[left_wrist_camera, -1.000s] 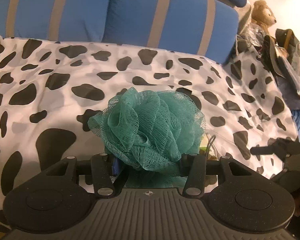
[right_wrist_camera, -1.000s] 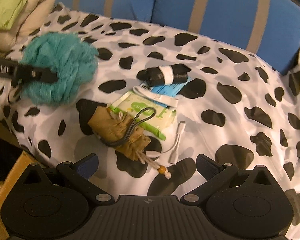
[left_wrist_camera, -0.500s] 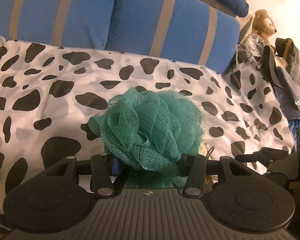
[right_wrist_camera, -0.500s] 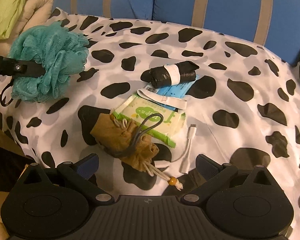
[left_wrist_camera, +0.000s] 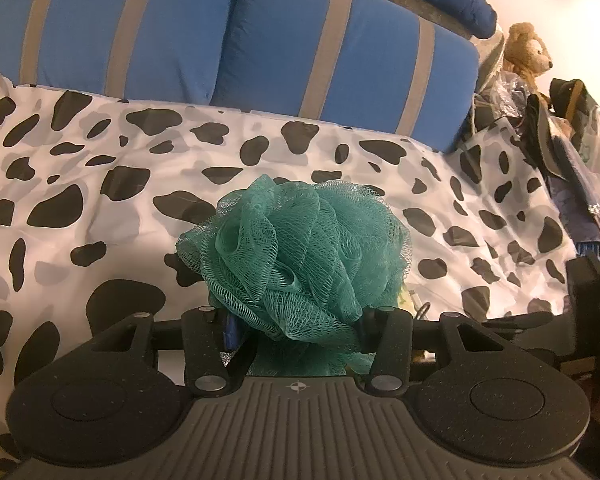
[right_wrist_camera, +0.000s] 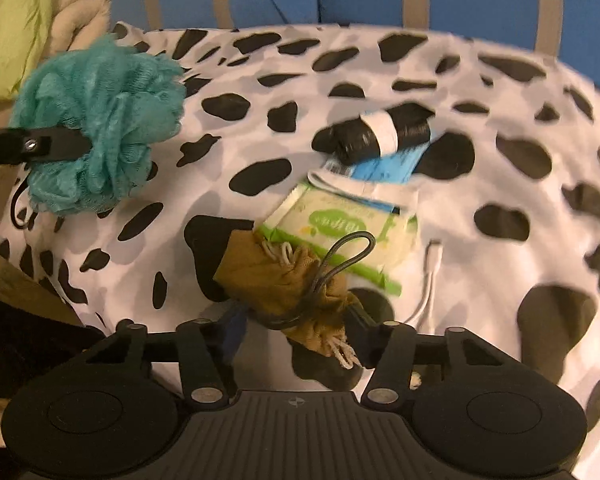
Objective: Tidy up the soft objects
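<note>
Closing on the brown drawstring pouch [right_wrist_camera: 284, 280] is the step we judge to be in hand: our right hand-held gripper [right_wrist_camera: 296, 336] has the pouch between its fingers and the jaws are coming together around it, though we cannot tell whether the pads already press the cloth. A black cord loop [right_wrist_camera: 340, 260] lies across the pouch right at the fingertips, so the next move, as we see it, calls for a firm pinch on the cloth alone before any lift, or the cord may come up with it.

Our right hand-held gripper points steeply down at the bed, low over the cow-print cover [right_wrist_camera: 480, 184]. Just beyond its fingertips the pouch overlaps a green-and-white wipes pack [right_wrist_camera: 340, 224], with a white cable adapter [right_wrist_camera: 430, 276] beside it to the right. Farther ahead sit a blue-and-white packet [right_wrist_camera: 384, 168] and a black roll with a white band [right_wrist_camera: 380, 132].

Our left hand-held gripper [left_wrist_camera: 296, 332] tilts less steeply and is clamped, about half closed, on the teal mesh bath pouf [left_wrist_camera: 300, 248], carried clear above the cover. From the right wrist view the pouf sits far off to the left. Beyond everything stand the blue striped cushions [left_wrist_camera: 260, 40].
</note>
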`<act>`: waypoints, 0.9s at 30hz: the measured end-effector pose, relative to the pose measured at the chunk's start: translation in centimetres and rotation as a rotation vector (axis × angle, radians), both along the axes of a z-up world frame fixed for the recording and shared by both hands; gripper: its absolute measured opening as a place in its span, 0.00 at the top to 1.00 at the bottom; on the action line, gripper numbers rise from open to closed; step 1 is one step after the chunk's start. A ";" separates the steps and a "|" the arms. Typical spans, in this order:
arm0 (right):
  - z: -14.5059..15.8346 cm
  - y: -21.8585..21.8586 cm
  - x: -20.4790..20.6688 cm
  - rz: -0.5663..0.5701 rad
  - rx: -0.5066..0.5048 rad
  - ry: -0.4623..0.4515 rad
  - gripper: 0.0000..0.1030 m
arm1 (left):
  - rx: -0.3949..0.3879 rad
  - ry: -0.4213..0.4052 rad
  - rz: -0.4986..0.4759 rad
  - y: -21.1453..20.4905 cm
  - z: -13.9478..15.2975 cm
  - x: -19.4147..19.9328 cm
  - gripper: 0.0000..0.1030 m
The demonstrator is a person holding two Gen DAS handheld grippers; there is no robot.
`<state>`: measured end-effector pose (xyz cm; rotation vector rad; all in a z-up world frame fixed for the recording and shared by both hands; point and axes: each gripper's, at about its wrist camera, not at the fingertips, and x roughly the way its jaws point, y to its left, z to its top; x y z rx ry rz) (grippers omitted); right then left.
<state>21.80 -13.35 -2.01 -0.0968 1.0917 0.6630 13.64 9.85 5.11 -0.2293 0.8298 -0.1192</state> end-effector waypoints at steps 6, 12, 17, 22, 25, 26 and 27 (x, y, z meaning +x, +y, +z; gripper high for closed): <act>0.6 0.0 0.5 -0.022 -0.010 -0.045 0.61 | -0.002 0.002 0.001 -0.1 0.1 0.0 0.53; 1.3 0.5 0.4 0.016 0.023 -0.034 0.61 | -0.002 -0.004 0.007 0.0 0.3 0.0 0.53; -1.2 0.2 1.3 -0.050 0.027 0.119 0.65 | 0.002 -0.005 -0.001 -0.1 0.3 0.1 0.53; -2.0 0.3 1.8 -0.107 0.042 0.115 0.70 | 0.006 -0.003 -0.007 -0.1 0.3 0.1 0.53; -2.4 0.9 1.5 -0.103 -0.009 0.079 0.88 | 0.010 -0.003 -0.009 -0.1 0.3 0.2 0.53; -2.3 0.9 1.4 -0.097 -0.016 0.069 0.91 | 0.010 -0.004 -0.008 -0.1 0.3 0.2 0.53; -2.1 1.0 1.3 -0.091 -0.018 0.056 0.93 | 0.009 -0.006 -0.007 -0.1 0.3 0.2 0.53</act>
